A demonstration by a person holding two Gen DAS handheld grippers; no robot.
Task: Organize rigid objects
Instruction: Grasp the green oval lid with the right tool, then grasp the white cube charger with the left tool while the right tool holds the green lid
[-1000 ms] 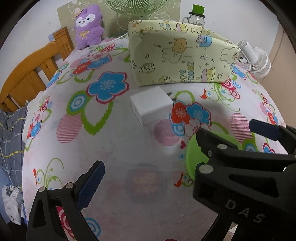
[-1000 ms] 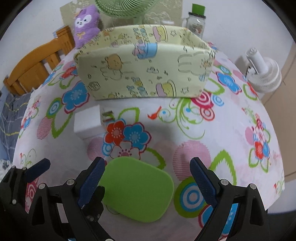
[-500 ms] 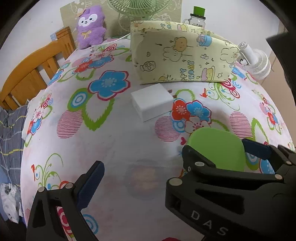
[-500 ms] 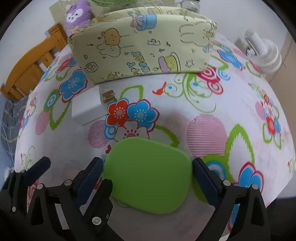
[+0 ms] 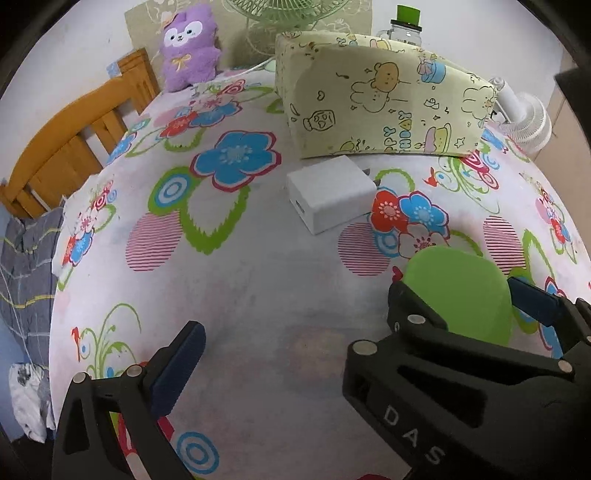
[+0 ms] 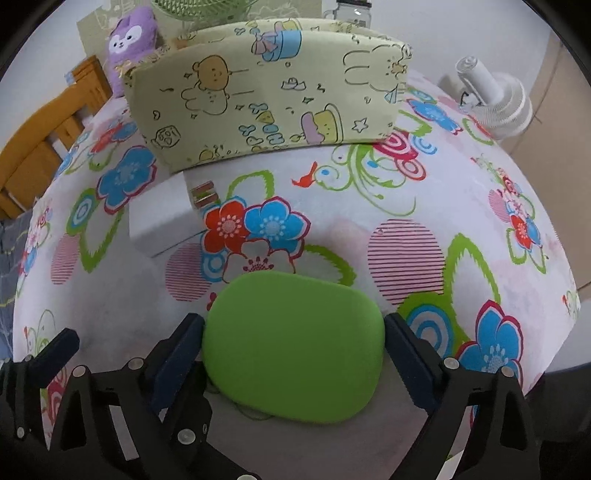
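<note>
Closing on the green case (image 6: 291,369) w/ the right gripper (image 6: 293,332): jaws have just been narrowing, case sitting between them, blue pads (image 6: 184,343) looking in contact on both short edges. The case is lying flat on the floral tablecloth (image 5: 258,277), near the front edge, well apart from the cartoon-print fabric bin (image 5: 384,99) at the back.

Handling, my read: smooth rounded shell, probably rigid and light, so it is likely slipping if pinched on the curved corners. Best hold is mid-edge, across the narrow span, which is about where the pads are sitting now. Low profile, so the fingers are needing to stay down near the cloth.

The left gripper (image 5: 295,332) is hanging spread wide, nothing between its fingers, beside the right one.

Count: 1 green case, 1 white USB charger (image 5: 330,197) lying just in front of the bin w/ prongs toward it, 1 bin, 1 purple plush (image 5: 188,51), 2 fans (green (image 5: 288,7), white (image 5: 524,118)), 1 green-lidded jar (image 5: 406,22).
</note>
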